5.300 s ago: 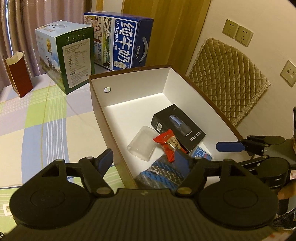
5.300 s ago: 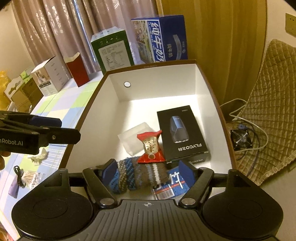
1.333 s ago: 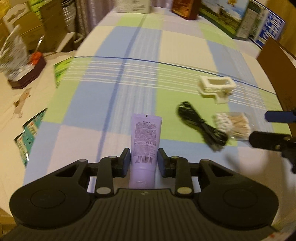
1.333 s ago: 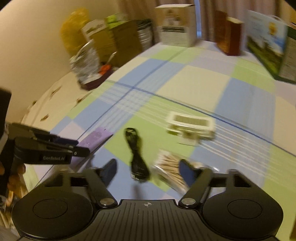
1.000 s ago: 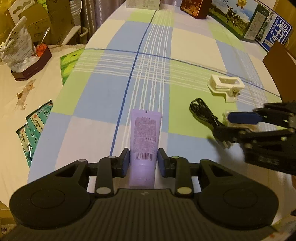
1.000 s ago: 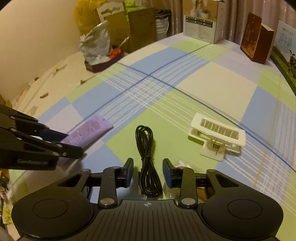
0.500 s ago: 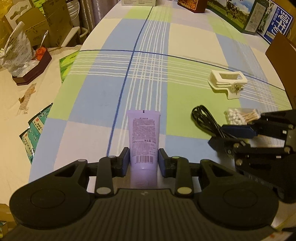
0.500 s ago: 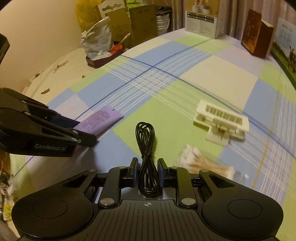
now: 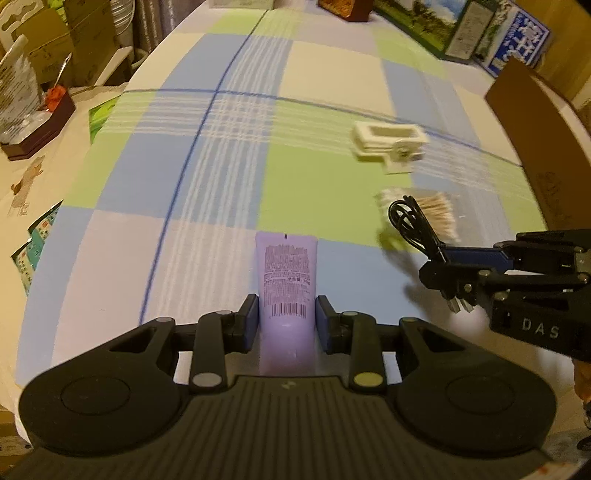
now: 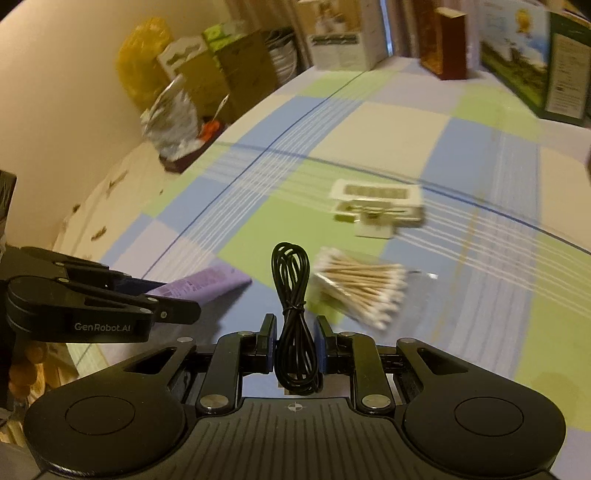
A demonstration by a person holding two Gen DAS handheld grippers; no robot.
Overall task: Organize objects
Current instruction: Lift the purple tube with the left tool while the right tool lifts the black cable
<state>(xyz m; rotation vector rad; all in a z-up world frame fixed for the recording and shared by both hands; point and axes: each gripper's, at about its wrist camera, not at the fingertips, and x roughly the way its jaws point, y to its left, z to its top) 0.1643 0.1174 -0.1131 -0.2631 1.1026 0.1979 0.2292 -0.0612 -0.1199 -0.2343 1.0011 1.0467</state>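
A: How much room is there around the white clip?

B: Beyond it the checked tablecloth lies bare up to the cartons at the far edge: the green milk carton and a dark red box.

A: And on the near side?

B: The pack of cotton swabs lies just beside the clip. To the clip's right the brown box wall stands in the way.

A: Left of the clip?

B: Open cloth all the way to the table edge, with clutter beyond that edge.
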